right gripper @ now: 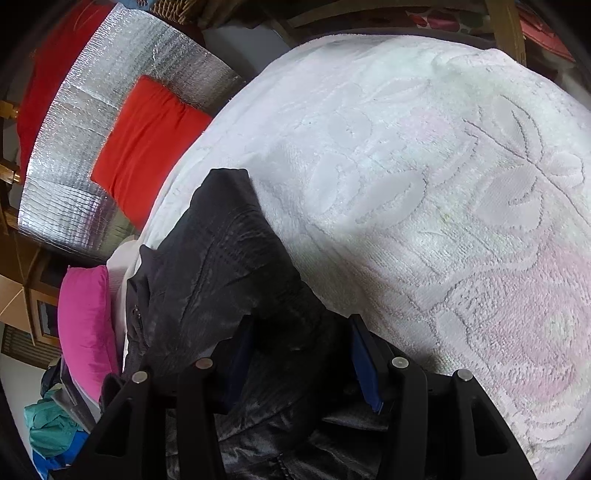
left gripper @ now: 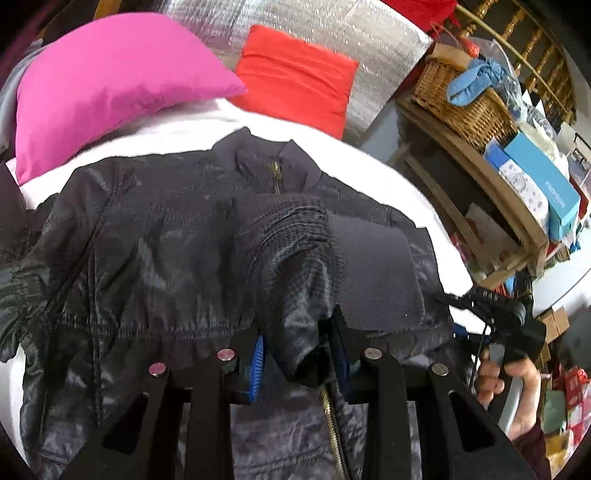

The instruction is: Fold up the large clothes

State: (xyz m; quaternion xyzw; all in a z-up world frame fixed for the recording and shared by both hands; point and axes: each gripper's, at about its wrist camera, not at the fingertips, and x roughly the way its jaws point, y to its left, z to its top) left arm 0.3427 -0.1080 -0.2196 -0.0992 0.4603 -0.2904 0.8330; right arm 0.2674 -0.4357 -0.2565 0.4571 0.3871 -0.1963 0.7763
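Note:
A dark shiny zip jacket (left gripper: pixel 147 240) lies on a white towel-covered bed (left gripper: pixel 369 162), collar toward the pillows. One sleeve (left gripper: pixel 291 251) with its ribbed cuff (left gripper: pixel 376 273) is folded across the chest. My left gripper (left gripper: pixel 299 354) has its blue-padded jaws apart around the bunched sleeve fabric. In the right wrist view the jacket (right gripper: pixel 229 266) lies at the lower left on the towel (right gripper: pixel 424 184). My right gripper (right gripper: pixel 303 354) has its jaws wide apart over the jacket's edge. It also shows in the left wrist view (left gripper: pixel 491 306), held by a hand.
A pink pillow (left gripper: pixel 103 88) and a red pillow (left gripper: pixel 295 92) lie at the head of the bed against a silver foil panel (left gripper: pixel 332 33). A wooden shelf (left gripper: pixel 480 177) with a wicker basket (left gripper: pixel 465 99) and boxes stands right of the bed.

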